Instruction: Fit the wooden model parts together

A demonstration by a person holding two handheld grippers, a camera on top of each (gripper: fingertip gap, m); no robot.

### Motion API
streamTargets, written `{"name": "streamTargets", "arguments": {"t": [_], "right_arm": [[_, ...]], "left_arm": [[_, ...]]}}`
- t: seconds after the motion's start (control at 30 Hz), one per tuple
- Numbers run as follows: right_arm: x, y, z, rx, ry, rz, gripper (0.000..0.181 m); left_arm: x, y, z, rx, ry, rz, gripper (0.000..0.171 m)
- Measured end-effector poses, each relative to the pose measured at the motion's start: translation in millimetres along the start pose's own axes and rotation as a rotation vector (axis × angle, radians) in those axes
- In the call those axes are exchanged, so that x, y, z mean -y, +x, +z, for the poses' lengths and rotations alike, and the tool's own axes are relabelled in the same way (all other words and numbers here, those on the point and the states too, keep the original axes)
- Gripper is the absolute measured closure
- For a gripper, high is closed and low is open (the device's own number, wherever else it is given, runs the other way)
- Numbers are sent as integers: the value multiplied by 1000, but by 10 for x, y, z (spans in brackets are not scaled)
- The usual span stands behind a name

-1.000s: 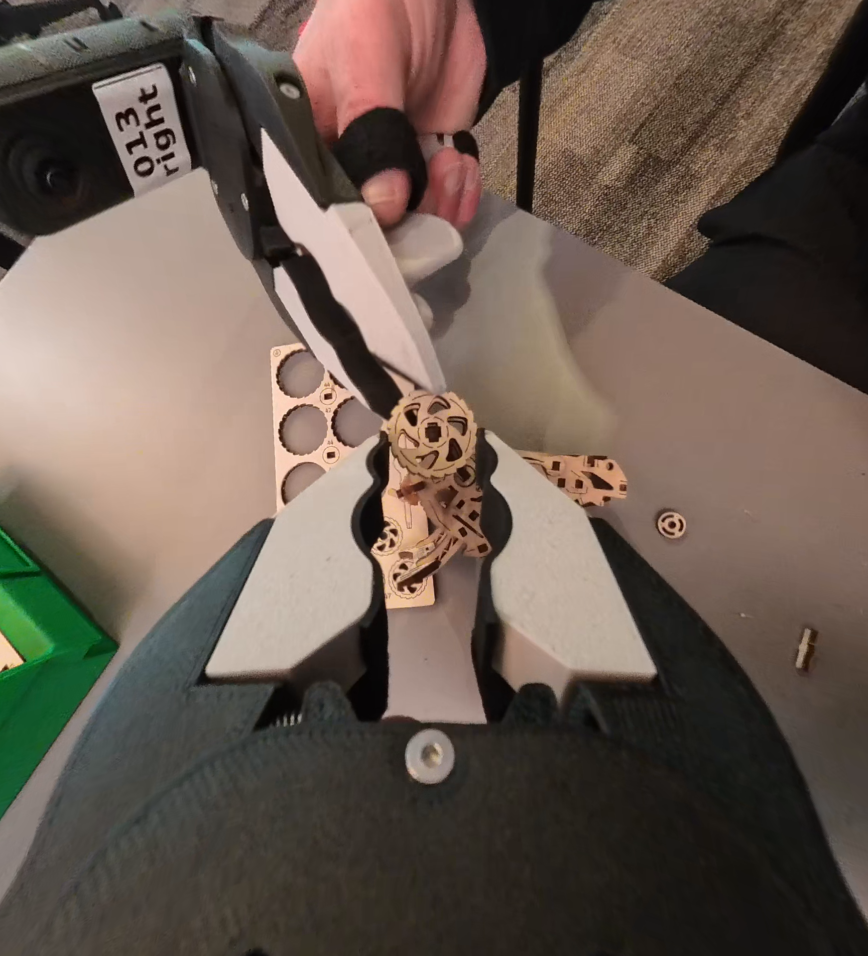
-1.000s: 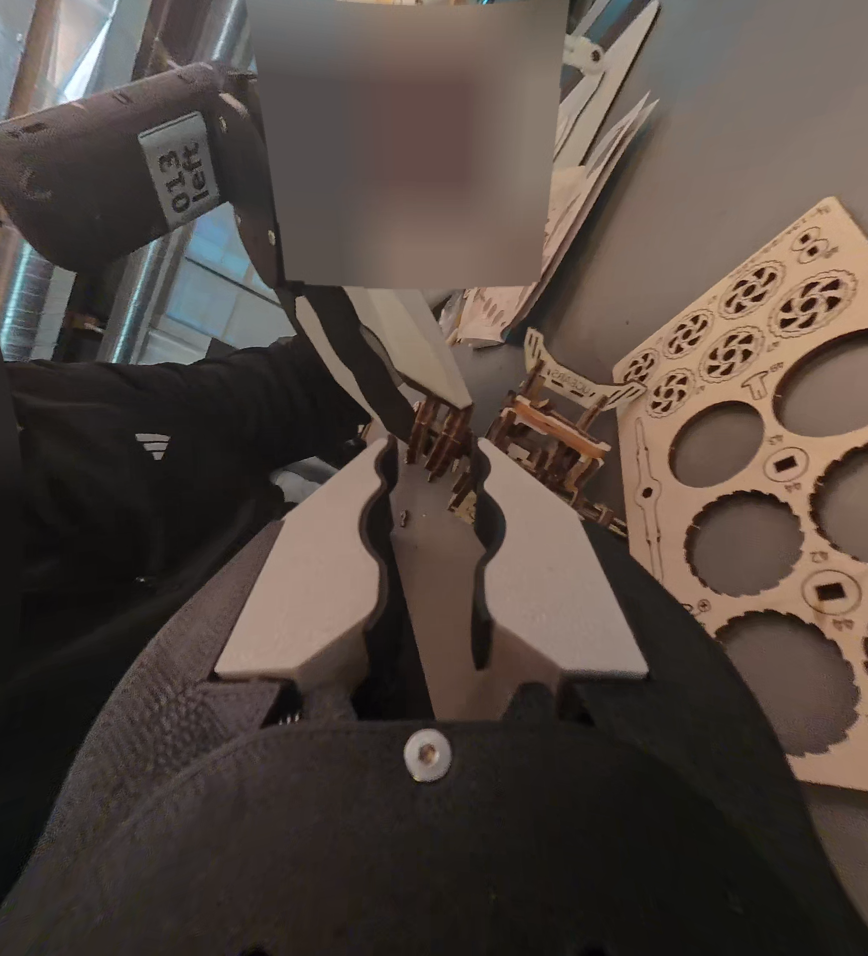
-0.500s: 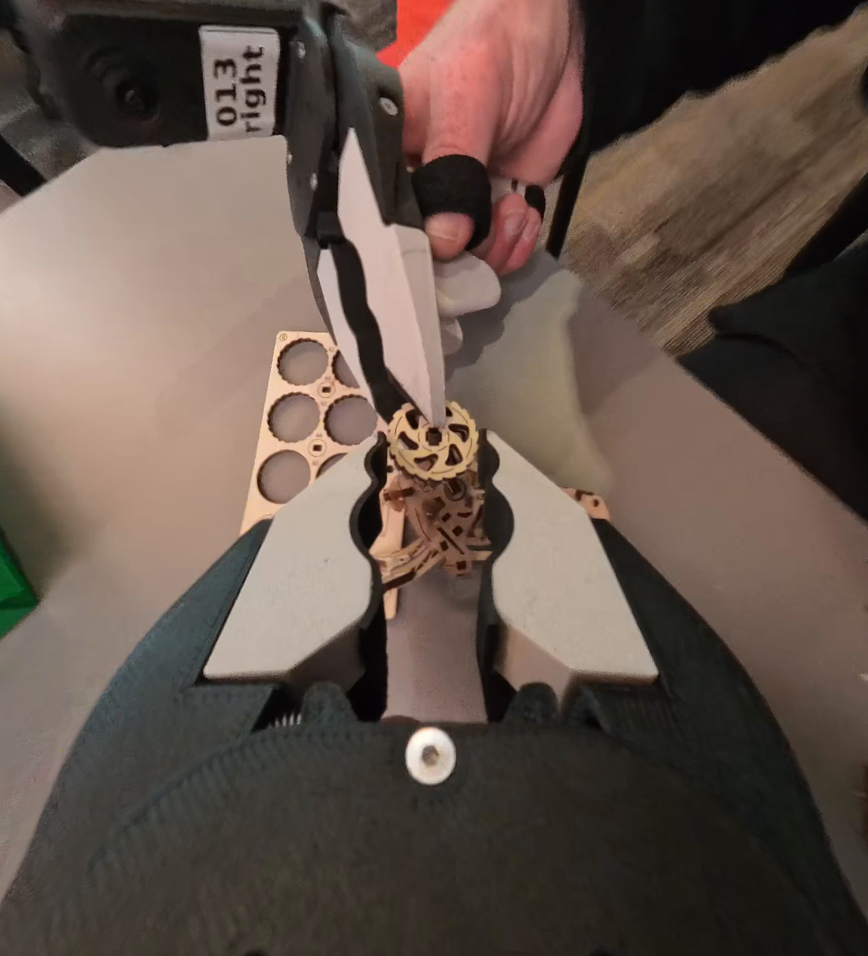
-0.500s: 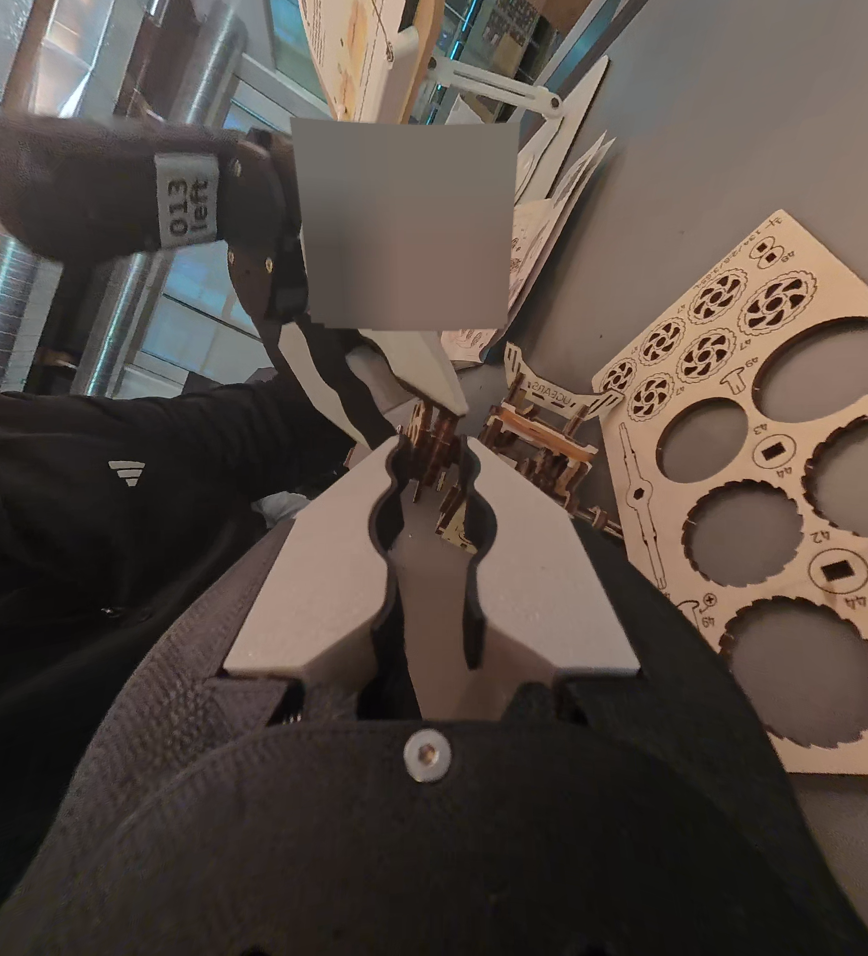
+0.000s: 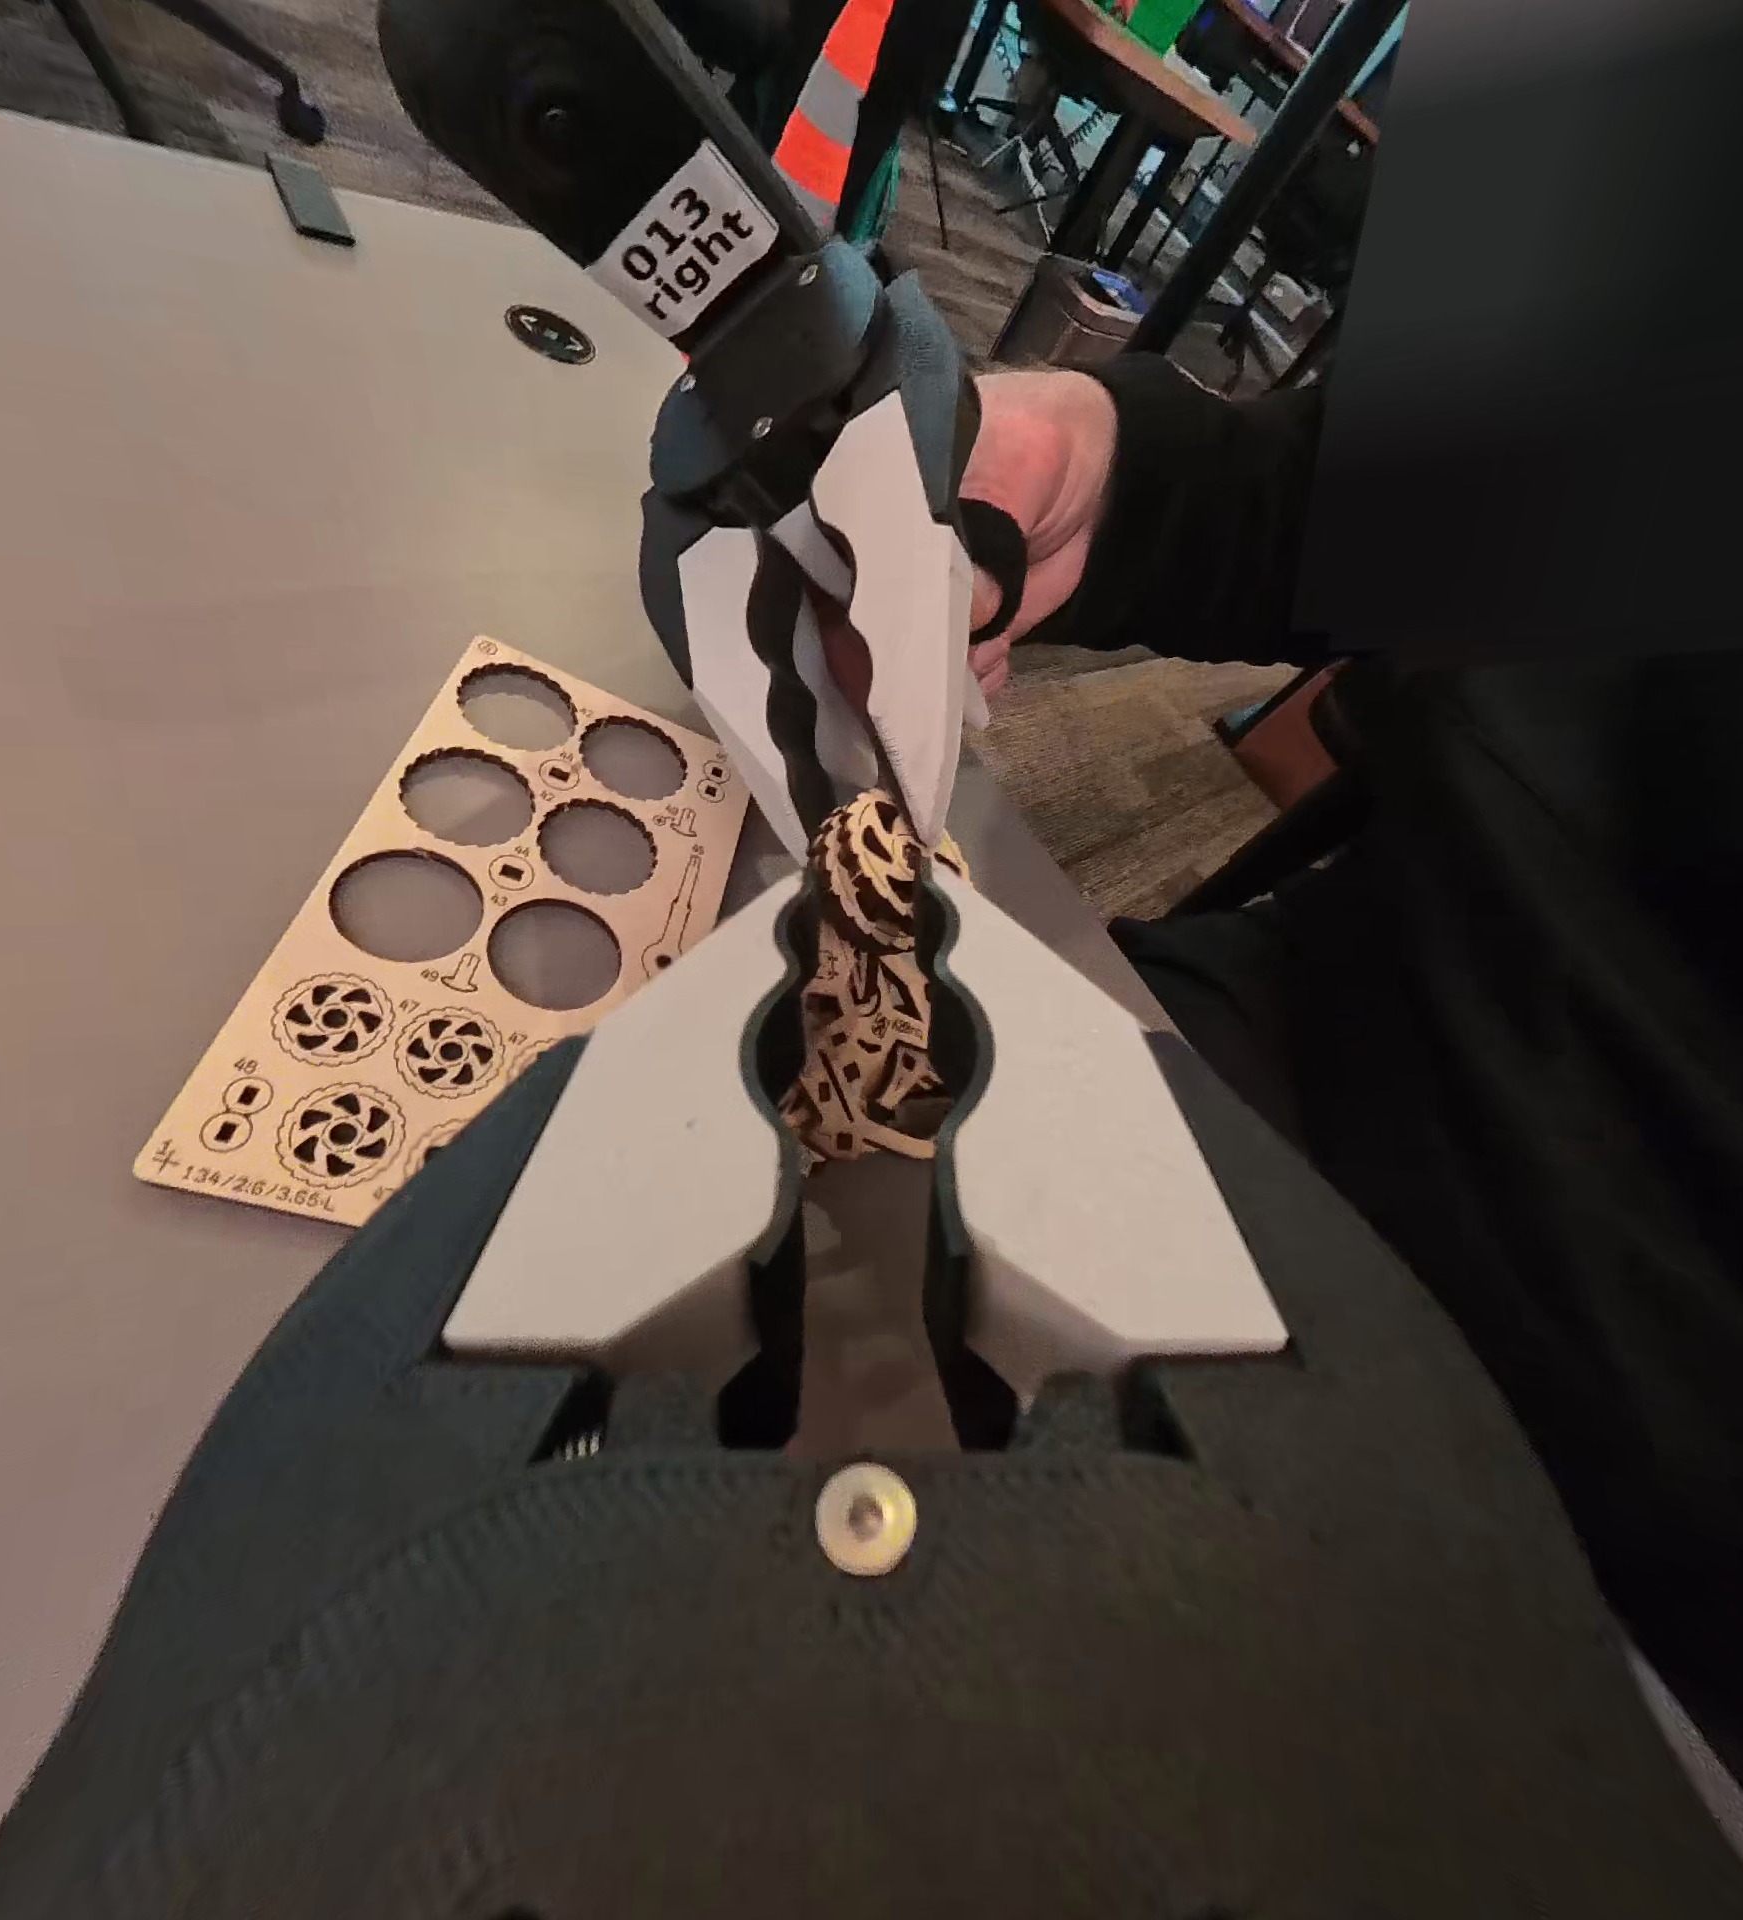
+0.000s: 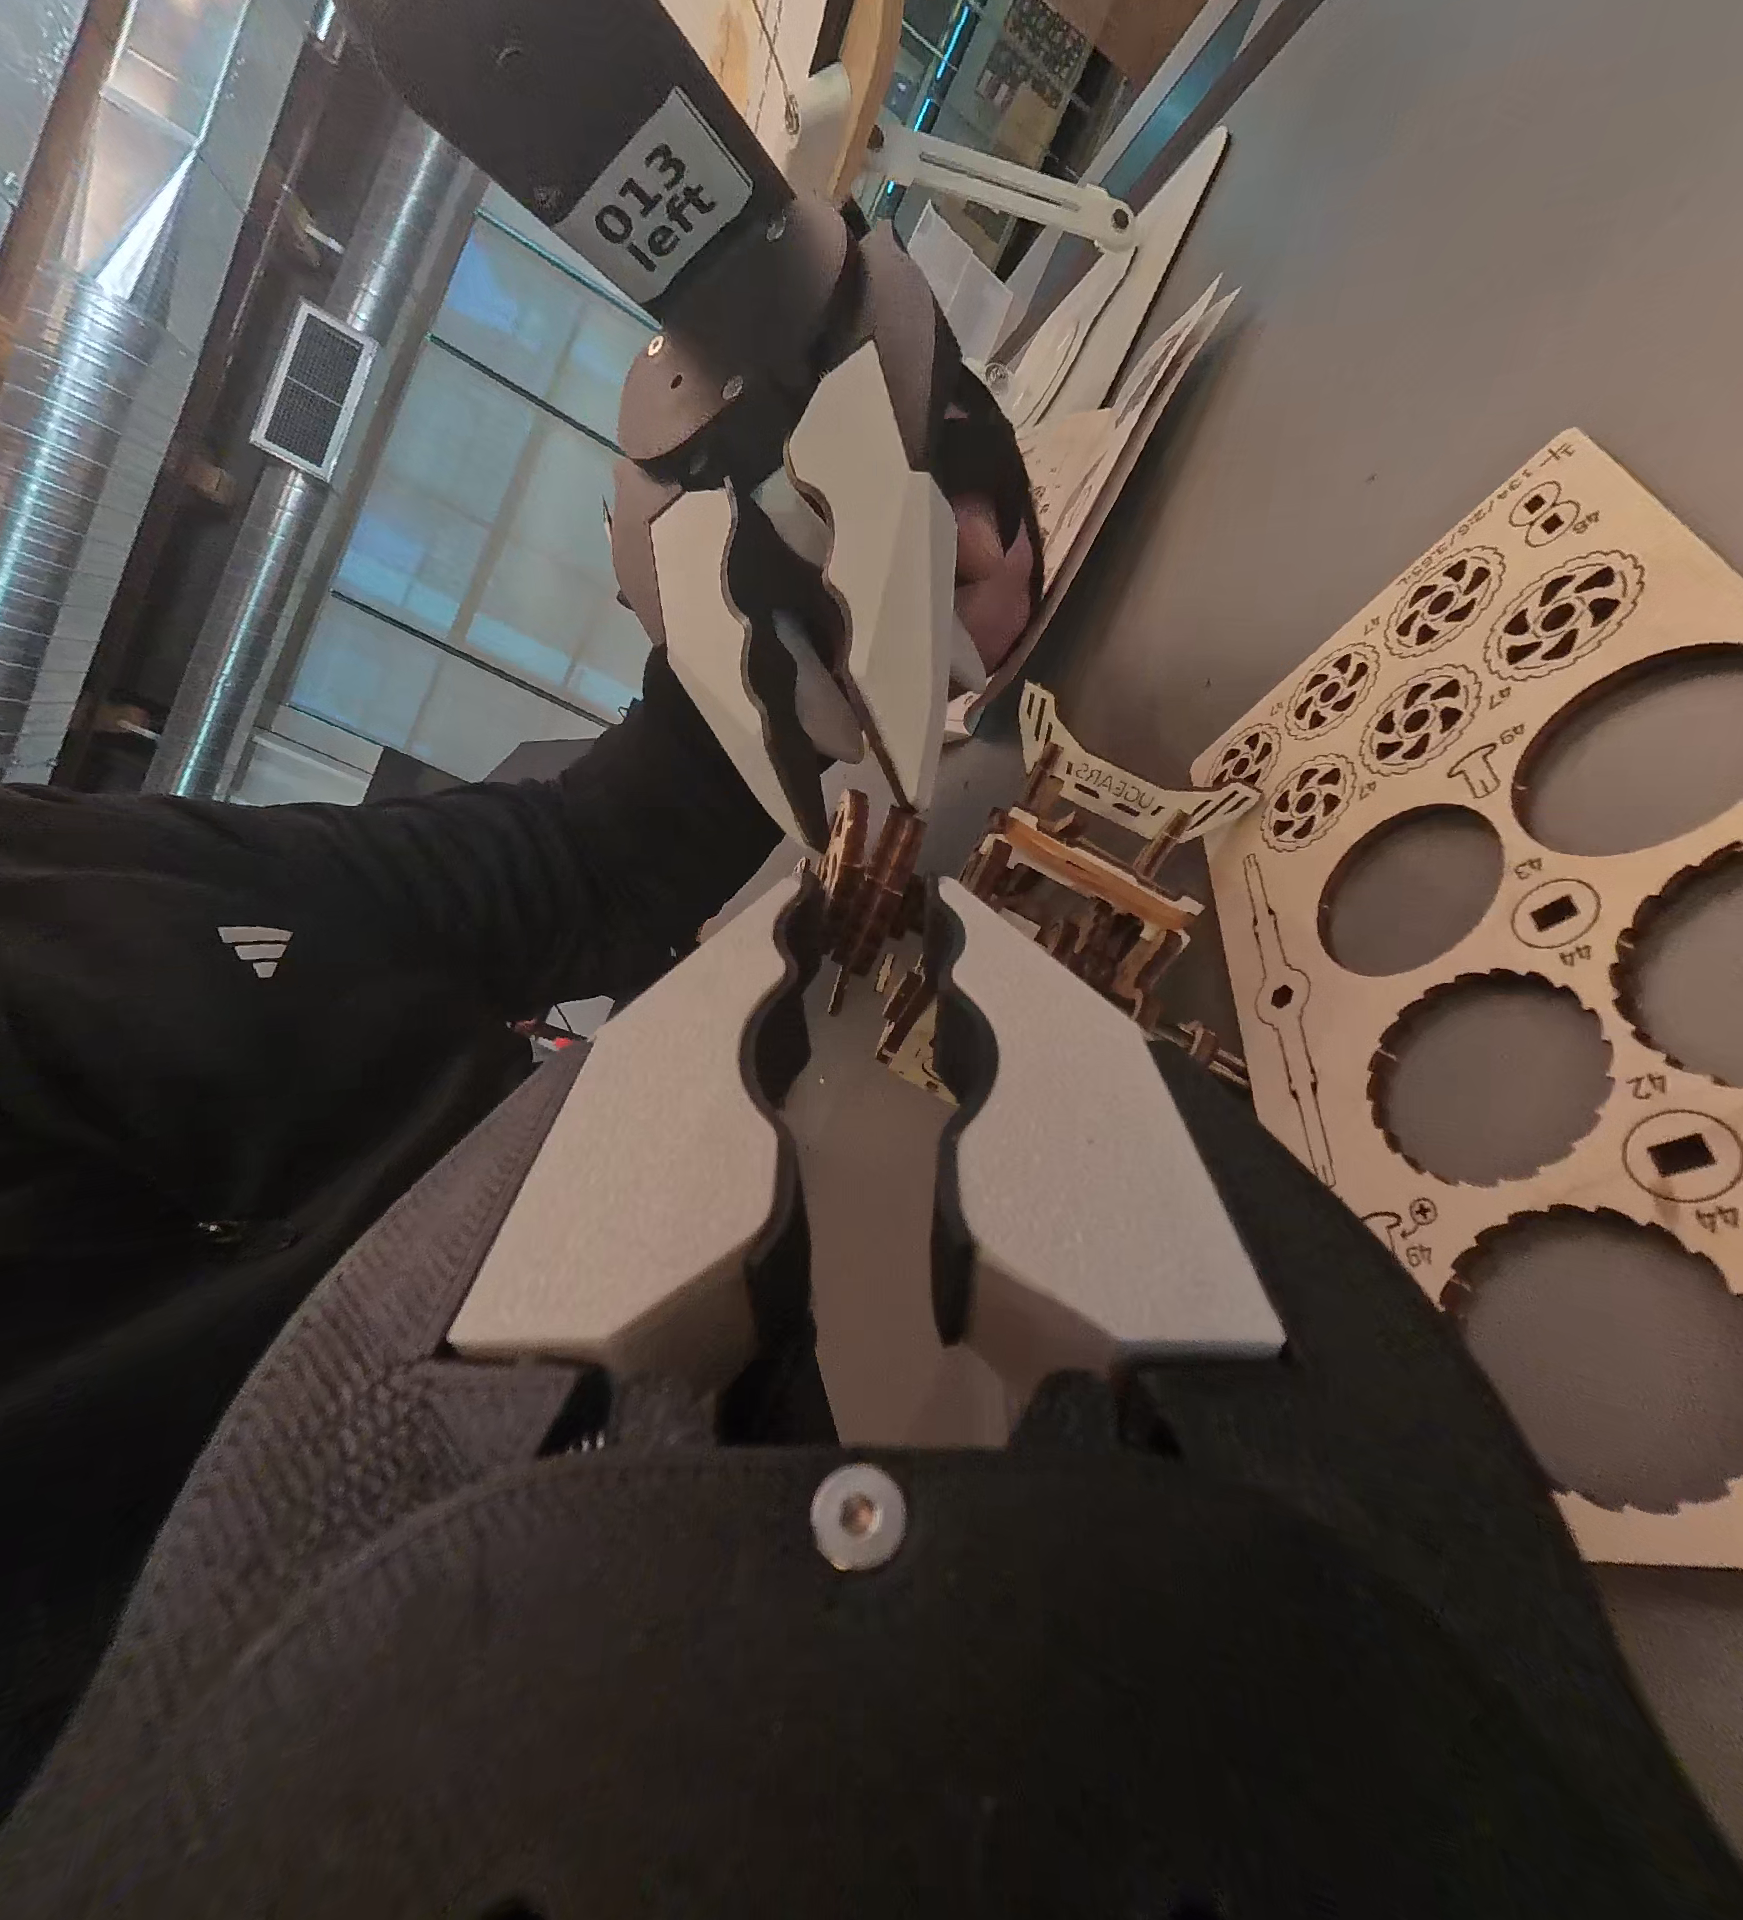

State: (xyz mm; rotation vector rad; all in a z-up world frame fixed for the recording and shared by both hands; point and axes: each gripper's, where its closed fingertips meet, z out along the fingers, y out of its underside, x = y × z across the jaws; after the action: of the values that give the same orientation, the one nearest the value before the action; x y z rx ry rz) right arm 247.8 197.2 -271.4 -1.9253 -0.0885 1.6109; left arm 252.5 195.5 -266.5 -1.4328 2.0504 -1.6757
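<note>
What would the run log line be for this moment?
left gripper: shut on wooden model assembly | right gripper: shut on gear stack | parts sheet: flat on table

Beyond the tongs we see an orange-and-white cone [image 5: 825, 114] on patterned carpet [image 5: 1085, 748], table legs [image 5: 1116, 166] further back, and what may be a dark bin [image 5: 1075, 312]. Left of the tongs, silver ducts [image 6: 46, 561] rise past windows [image 6: 493, 447].

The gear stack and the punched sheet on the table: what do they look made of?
Gear stack: thin pale plywood, unfinished; its cut edges look dark brown, probably laser-burnt, clearest in the right wrist view. Punched sheet: seemingly the same flat matte ply, with round holes where parts came out. Table: smooth grey top, likely laminate.
</note>
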Motion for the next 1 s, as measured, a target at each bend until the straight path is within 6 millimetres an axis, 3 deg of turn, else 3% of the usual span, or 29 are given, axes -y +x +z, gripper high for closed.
{"name": "streamTargets", "arguments": {"t": [0.33, 0.47, 0.87, 0.93, 1.0], "right_arm": [[13, 10, -4, -24, 20, -43, 165], [-1, -27, -30, -40, 28, -101, 157], [-5, -6, -14, -93, 54, -185, 163], [17, -40, -36, -85, 75, -213, 155], [-8, -38, -82, -107, 61, -251, 155]], "left_arm": [[-19, -33, 9, 63, 57, 106, 159], [-4, -56, -4, 109, 48, 108, 158], [3, -39, -20, 230, 13, 174, 162], [21, -40, -25, 272, 8, 169, 141], [45, 13, -8, 294, 24, 168, 132]]}}
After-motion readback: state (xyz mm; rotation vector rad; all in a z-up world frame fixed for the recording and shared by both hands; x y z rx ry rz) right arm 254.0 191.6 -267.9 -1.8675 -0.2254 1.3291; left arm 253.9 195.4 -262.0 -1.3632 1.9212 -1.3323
